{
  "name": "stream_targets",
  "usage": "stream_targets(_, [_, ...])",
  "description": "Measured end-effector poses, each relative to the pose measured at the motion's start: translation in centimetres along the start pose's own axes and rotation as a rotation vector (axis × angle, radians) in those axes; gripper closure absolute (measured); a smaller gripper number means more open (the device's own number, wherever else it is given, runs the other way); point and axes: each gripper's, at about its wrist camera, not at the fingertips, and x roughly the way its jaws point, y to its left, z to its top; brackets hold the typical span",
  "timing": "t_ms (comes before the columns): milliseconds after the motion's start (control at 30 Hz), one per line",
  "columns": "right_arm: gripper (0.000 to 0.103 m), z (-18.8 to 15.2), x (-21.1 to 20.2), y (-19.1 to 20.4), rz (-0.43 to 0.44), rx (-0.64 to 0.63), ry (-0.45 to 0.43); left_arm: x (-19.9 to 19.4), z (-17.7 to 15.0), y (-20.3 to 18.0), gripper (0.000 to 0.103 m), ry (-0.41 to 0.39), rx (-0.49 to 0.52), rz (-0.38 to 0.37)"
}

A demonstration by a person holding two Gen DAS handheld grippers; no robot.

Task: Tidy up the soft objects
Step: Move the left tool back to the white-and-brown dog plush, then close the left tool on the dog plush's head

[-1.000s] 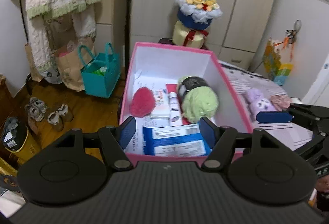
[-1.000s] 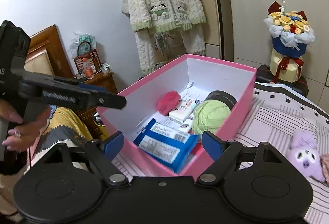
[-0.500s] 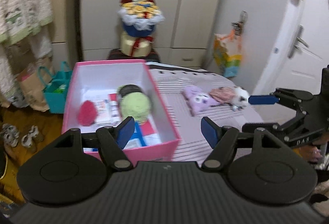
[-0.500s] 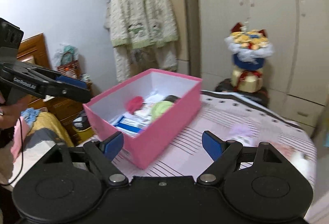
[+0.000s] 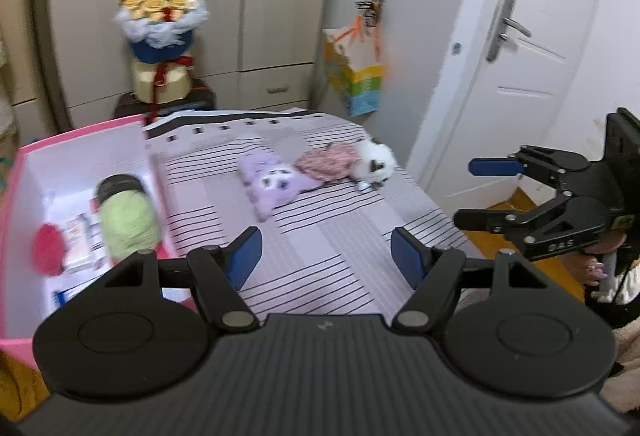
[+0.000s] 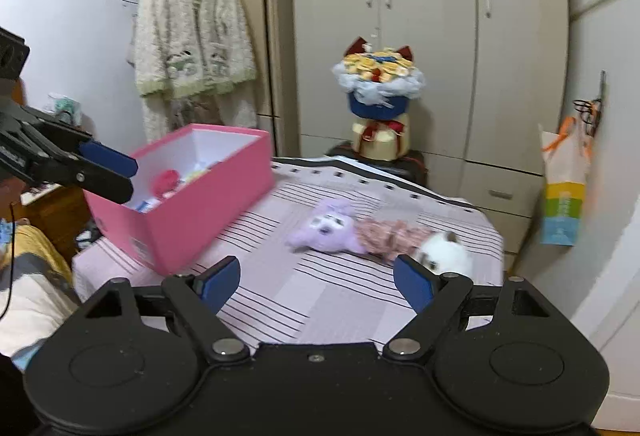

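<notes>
A lilac plush toy (image 6: 324, 234) and a white plush doll in a pink floral dress (image 6: 404, 240) lie touching on the striped bedspread (image 6: 320, 296), right of the open pink cardboard box (image 6: 208, 196). Both look light and squashy, best pinched mid-body. The left gripper (image 5: 326, 256) and right gripper (image 6: 318, 282) hover empty, fingers wide apart.

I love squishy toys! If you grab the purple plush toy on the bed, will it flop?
Probably. The purple plush toy looks stuffed and soft, lying slumped flat on the striped bed, so it should squash and droop. Likely light too, and unlikely to roll.
</notes>
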Motion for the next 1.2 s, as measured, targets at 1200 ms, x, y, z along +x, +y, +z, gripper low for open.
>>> stream_targets(1200, [0.014, -4.1, 17.0, -12.5, -0.059, -0.064, 0.046, 27.5, 3.0, -4.9, 0.034, -0.005, -0.201, -0.036])
